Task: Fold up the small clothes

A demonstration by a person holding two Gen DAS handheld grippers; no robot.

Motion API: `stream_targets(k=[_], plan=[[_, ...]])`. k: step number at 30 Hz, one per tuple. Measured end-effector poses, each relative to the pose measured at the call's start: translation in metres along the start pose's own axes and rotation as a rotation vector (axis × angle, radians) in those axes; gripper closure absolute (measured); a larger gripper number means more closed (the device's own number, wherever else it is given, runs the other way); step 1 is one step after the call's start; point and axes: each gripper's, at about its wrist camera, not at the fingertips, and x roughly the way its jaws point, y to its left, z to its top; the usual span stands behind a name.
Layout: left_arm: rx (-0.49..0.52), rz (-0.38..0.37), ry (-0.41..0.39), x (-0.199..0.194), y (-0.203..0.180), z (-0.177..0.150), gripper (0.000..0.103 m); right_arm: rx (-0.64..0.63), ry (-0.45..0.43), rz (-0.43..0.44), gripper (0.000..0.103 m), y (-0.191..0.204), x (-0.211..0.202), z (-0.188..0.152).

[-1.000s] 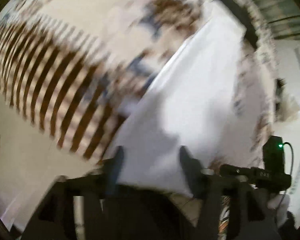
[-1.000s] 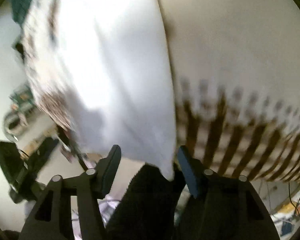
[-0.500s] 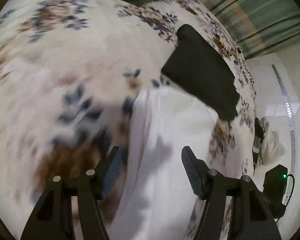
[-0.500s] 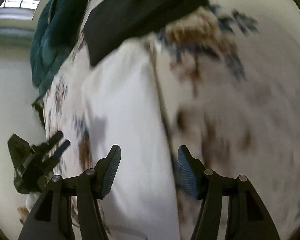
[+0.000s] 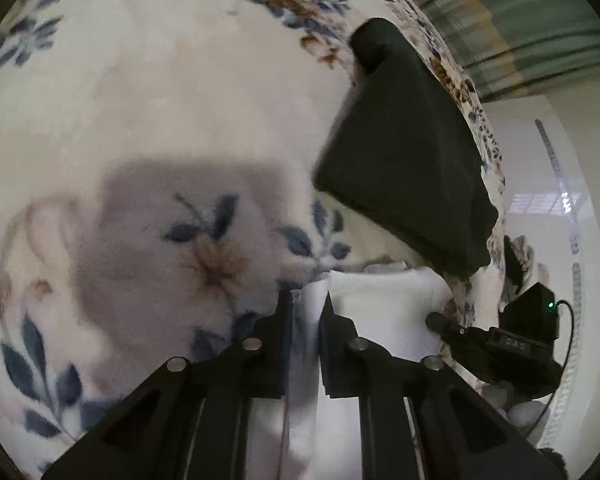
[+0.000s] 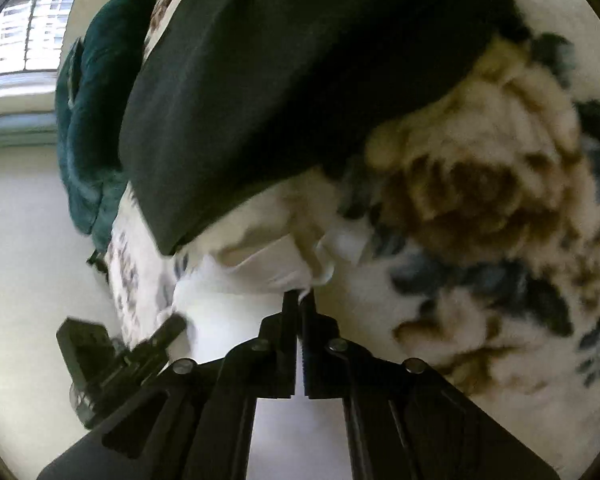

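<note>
Left wrist: both grippers, left gripper [image 5: 306, 300] and right gripper [image 6: 299, 300], pinch one white garment [image 5: 384, 312]

The floral blanket [image 6: 480, 200] is blurred; the white garment [image 5: 384, 312] runs off the bottom edge.

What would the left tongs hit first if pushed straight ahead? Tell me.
The left tongs, shut on the white garment, point low at the floral blanket. Pushed on, they would likely press into the blanket just past the garment's edge; the folded black garment lies off to the right. Depth is unclear.
</note>
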Motion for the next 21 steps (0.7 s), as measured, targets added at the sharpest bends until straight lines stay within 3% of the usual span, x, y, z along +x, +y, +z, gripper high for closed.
stream_targets(k=[2, 5, 6, 7, 9, 13, 18, 19, 20, 21], plan=[[-0.006, -0.022, 0.03, 0.007, 0.007, 0.006, 0.093, 0.015, 0.009, -0.017, 0.102, 0.005, 0.011, 0.003], [-0.042, -0.094, 0.054, -0.002, 0.015, 0.011, 0.074, 0.012, 0.061, -0.011, 0.098, 0.009, 0.016, 0.007], [-0.061, -0.13, 0.038, -0.011, 0.02, 0.011, 0.06, 0.013, 0.072, 0.005, 0.087, 0.009, 0.013, 0.006], [-0.074, -0.155, 0.025, -0.018, 0.026, 0.008, 0.044, 0.01, 0.074, 0.027, 0.061, 0.015, 0.016, 0.006], [-0.105, -0.213, 0.005, -0.027, 0.036, 0.004, 0.038, 0.008, 0.065, 0.061, 0.034, 0.006, 0.006, 0.003], [-0.064, -0.203, 0.077, -0.003, 0.035, 0.004, 0.038, 0.041, 0.143, 0.118, 0.033, -0.006, 0.025, 0.005], [0.101, -0.133, 0.088, 0.015, -0.005, 0.014, 0.04, 0.022, 0.173, 0.224, 0.034, 0.006, 0.043, 0.008], [0.137, -0.109, 0.087, 0.016, -0.012, 0.014, 0.041, 0.007, 0.169, 0.227, 0.04, 0.008, 0.044, 0.008], [0.178, -0.093, 0.078, 0.017, -0.021, 0.014, 0.047, -0.004, 0.169, 0.228, 0.048, 0.012, 0.047, 0.007], [0.207, -0.074, 0.078, 0.018, -0.026, 0.013, 0.075, -0.016, 0.172, 0.221, 0.07, 0.015, 0.049, 0.007]])
